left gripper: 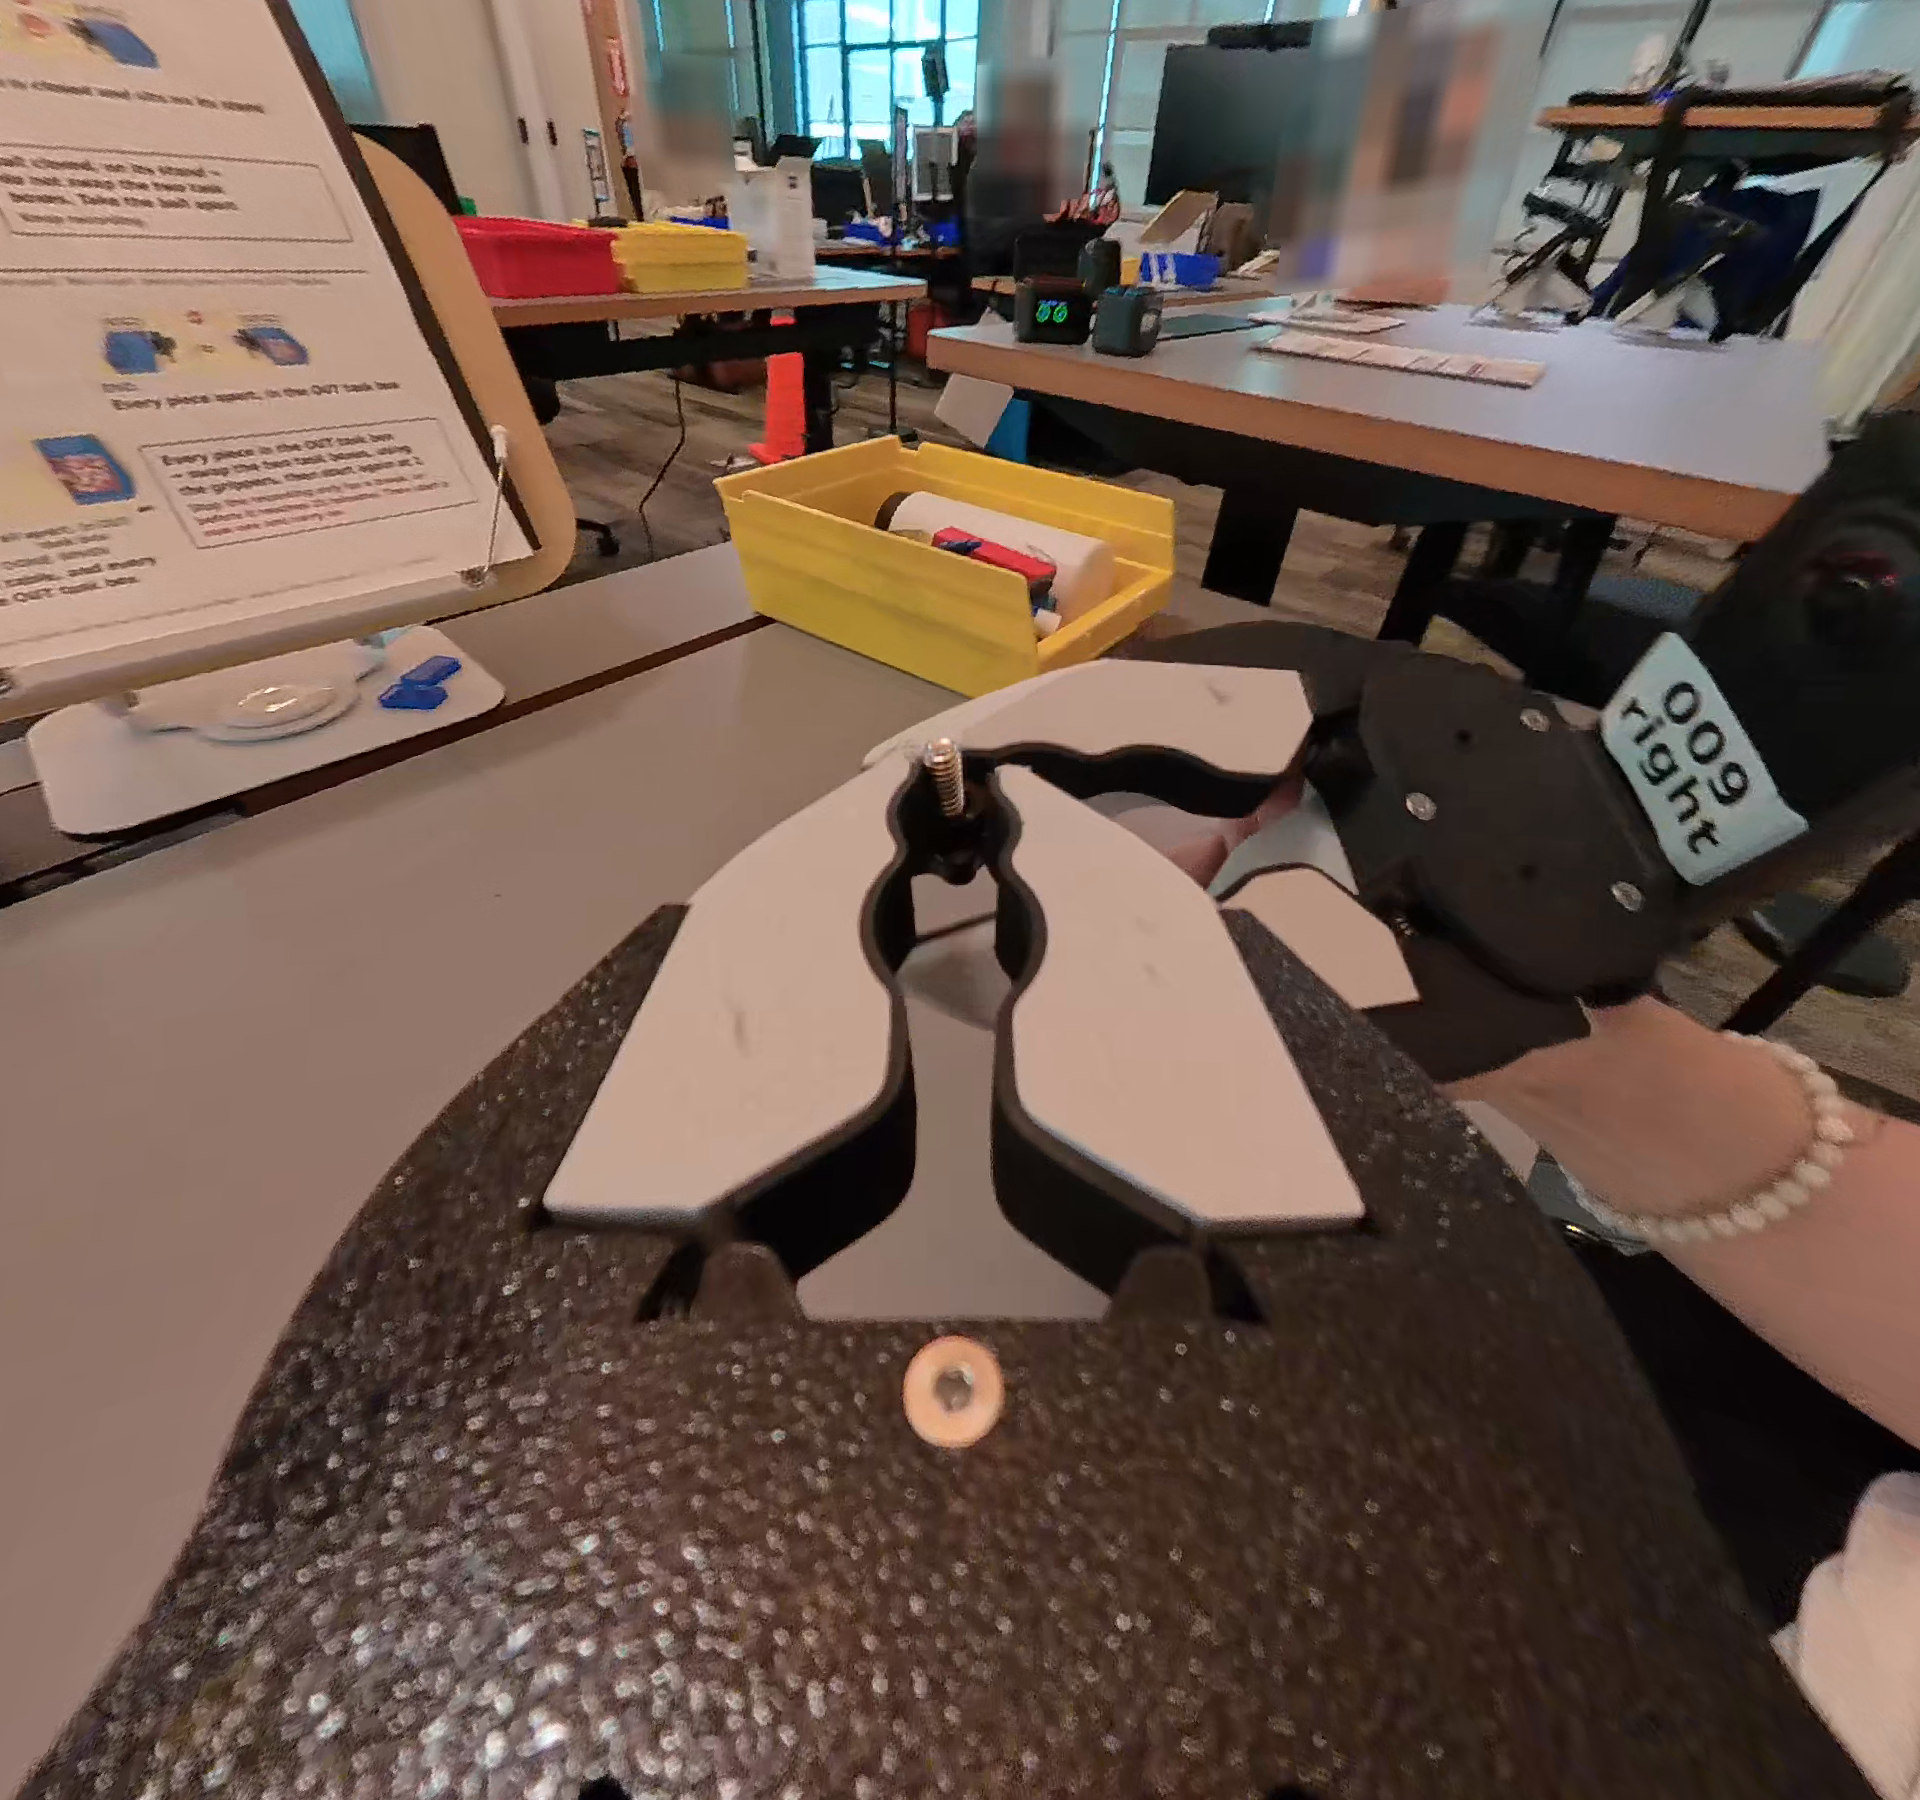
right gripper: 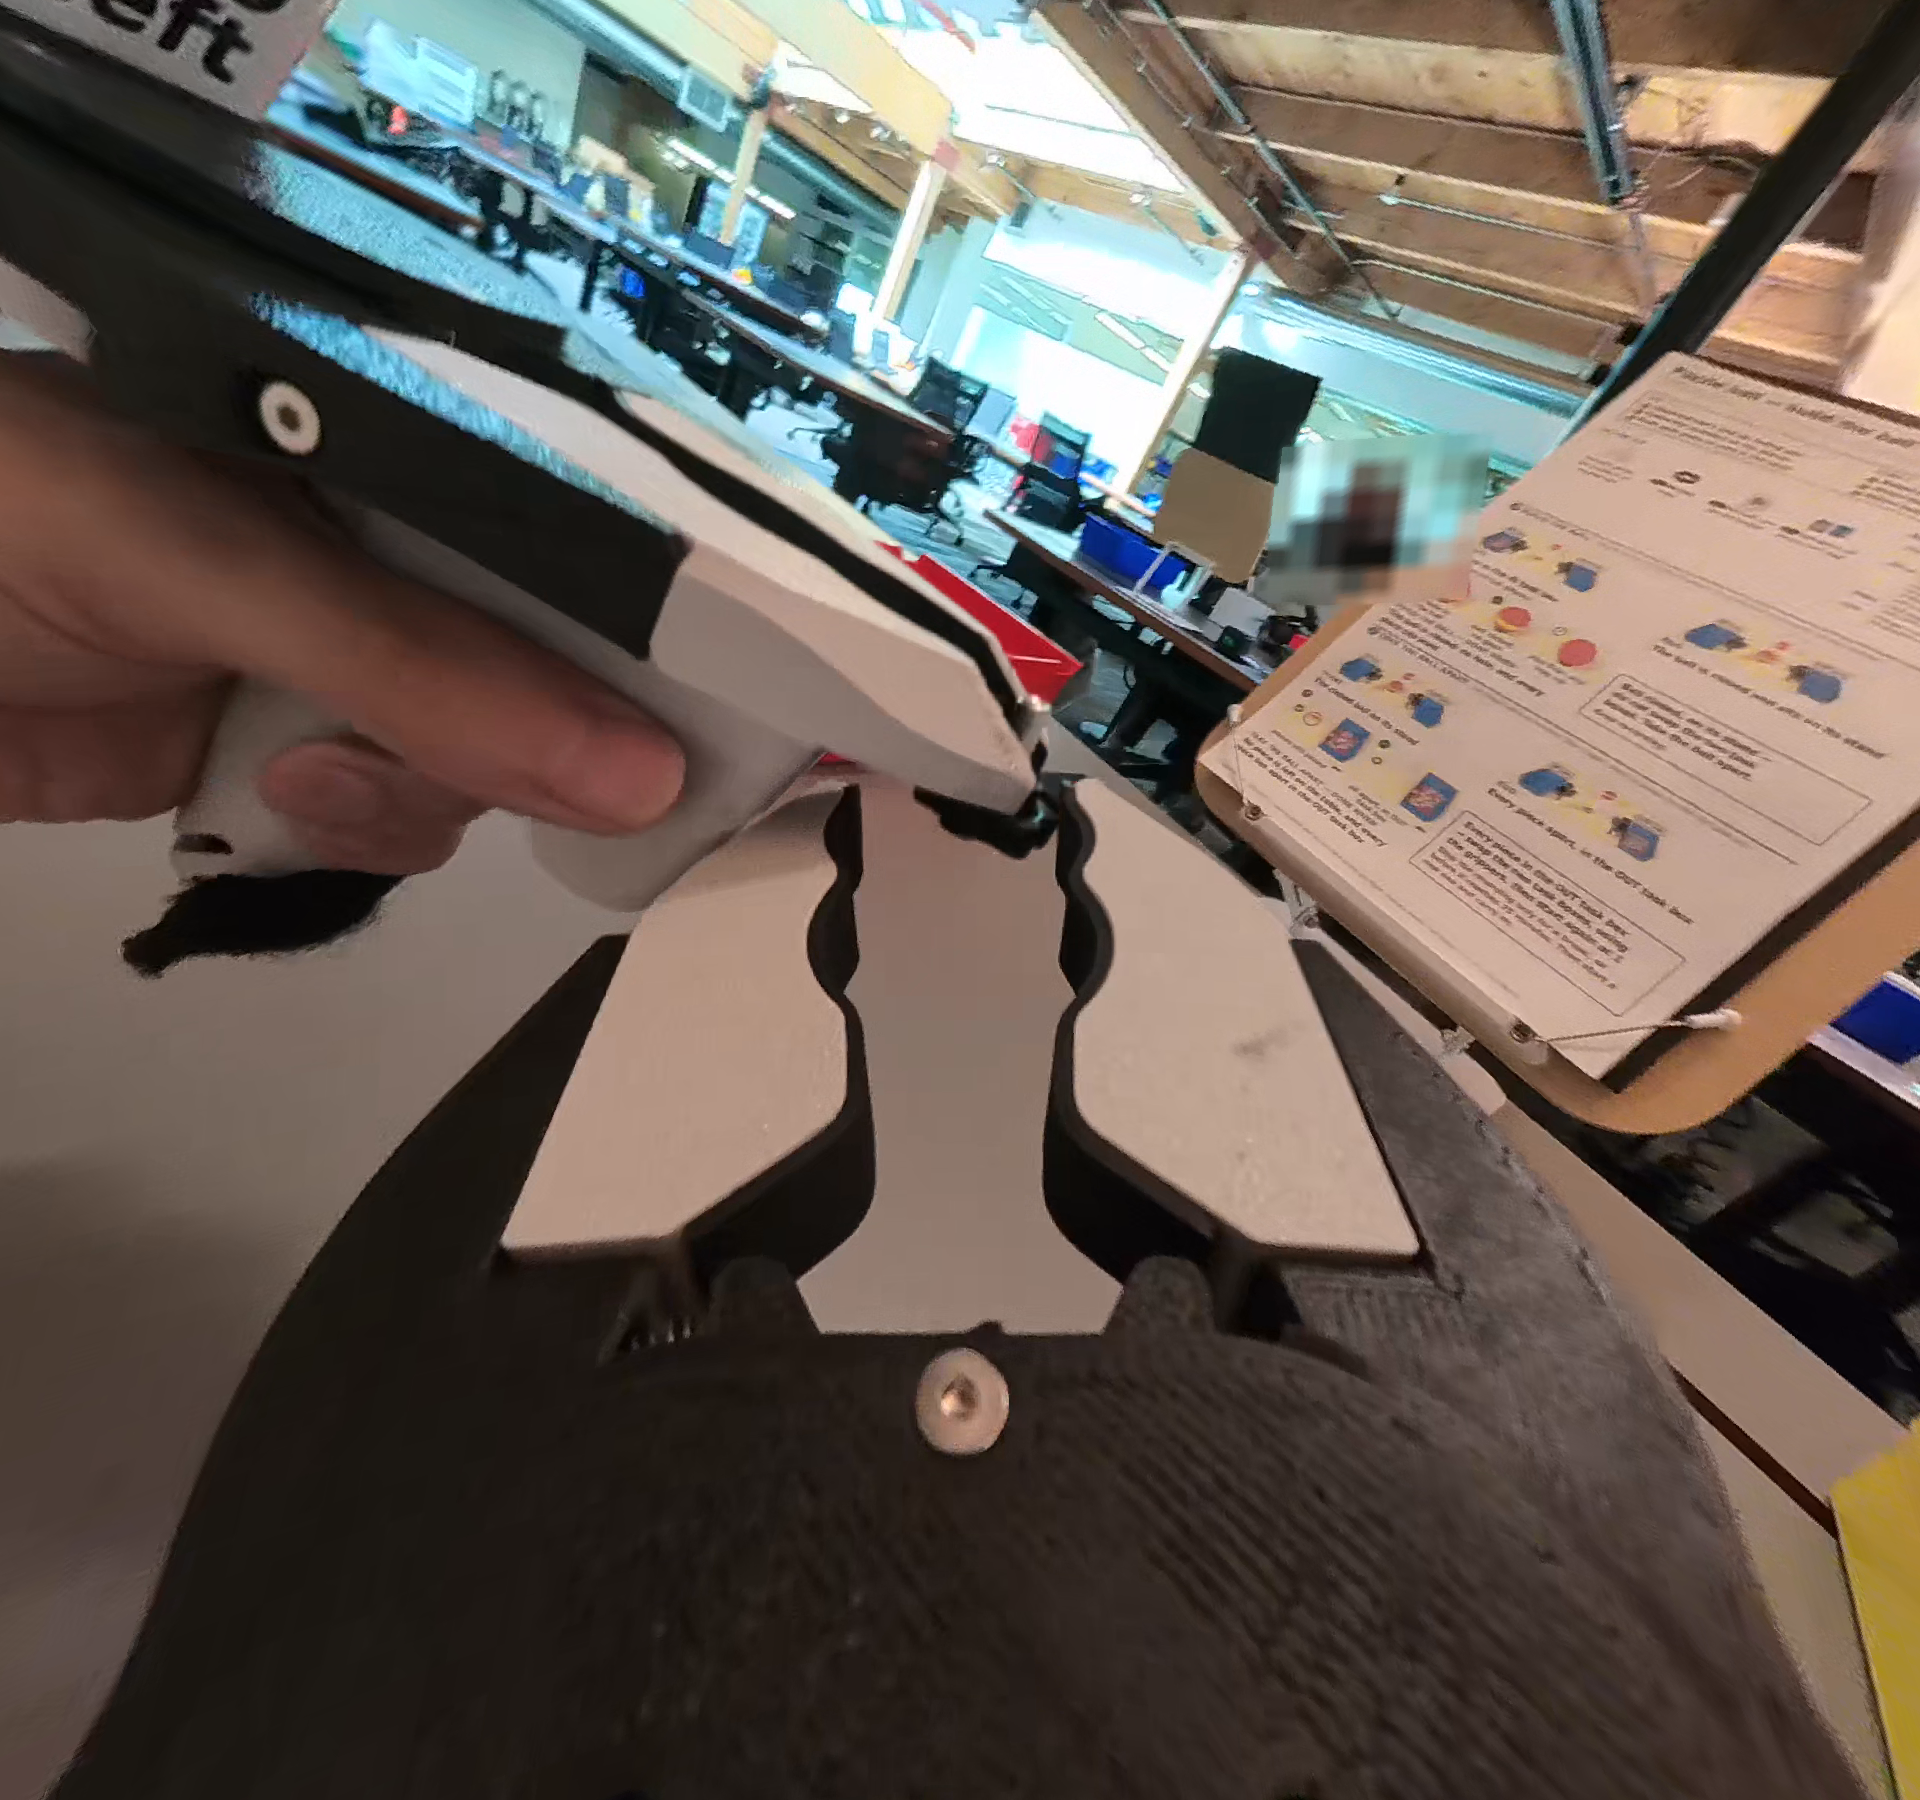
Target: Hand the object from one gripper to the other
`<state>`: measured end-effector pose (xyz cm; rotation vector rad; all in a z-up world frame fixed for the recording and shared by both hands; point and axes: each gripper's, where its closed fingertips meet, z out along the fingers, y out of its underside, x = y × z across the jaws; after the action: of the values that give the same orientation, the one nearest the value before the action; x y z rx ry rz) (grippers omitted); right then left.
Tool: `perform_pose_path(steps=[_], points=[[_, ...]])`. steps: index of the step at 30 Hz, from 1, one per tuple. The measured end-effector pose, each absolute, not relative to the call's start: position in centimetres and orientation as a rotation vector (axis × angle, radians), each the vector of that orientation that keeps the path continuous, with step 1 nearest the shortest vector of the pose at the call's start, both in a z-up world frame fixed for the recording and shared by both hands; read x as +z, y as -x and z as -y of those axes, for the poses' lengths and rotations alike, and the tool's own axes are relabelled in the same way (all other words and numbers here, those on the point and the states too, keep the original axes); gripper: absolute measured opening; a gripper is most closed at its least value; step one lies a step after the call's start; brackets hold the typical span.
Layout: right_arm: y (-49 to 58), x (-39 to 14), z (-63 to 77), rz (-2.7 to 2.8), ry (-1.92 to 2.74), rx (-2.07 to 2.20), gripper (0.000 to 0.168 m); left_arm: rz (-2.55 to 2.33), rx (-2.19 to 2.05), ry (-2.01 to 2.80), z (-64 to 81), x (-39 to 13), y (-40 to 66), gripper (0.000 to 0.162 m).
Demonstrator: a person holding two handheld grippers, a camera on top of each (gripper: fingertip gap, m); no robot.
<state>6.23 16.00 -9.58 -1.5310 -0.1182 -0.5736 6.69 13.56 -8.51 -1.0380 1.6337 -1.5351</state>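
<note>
The screw [left gripper: 943,776] stands between the left gripper's [left gripper: 951,820] fingertips, above the table [left gripper: 312,971]. The right gripper [left gripper: 1101,763] lies right of it, the bin [left gripper: 883,587] behind, the instruction board [left gripper: 208,296] at left.

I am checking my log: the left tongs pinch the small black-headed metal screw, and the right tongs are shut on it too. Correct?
Not quite. The left tongs do pinch the small black-headed metal screw, but the right tongs are open, as the right wrist view shows.
</note>
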Motion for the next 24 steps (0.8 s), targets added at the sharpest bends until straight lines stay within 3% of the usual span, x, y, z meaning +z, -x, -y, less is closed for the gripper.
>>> perform_pose_path(steps=[3, 9, 13, 24], points=[[-6.8, -9.4, -15.9, 0.032, 1.504, -0.598, 0.025, -1.614, -1.492, 1.053, -13.6, -8.8, -6.9, 0.009], [-6.6, -9.7, -16.0, 0.021, 1.511, -0.461, 0.024, -1.665, -1.489, 0.954, -13.4, -8.9, -6.9, 0.01], [-5.4, -9.9, -15.3, 0.078, 1.482, -0.222, 0.024, -1.739, -1.64, 0.775, -12.7, -7.5, -5.4, 0.022], [1.4, -12.4, -13.7, 0.439, 1.473, 0.236, 0.025, -2.241, -1.858, 0.451, -11.0, -11.1, -0.2, 0.016]])
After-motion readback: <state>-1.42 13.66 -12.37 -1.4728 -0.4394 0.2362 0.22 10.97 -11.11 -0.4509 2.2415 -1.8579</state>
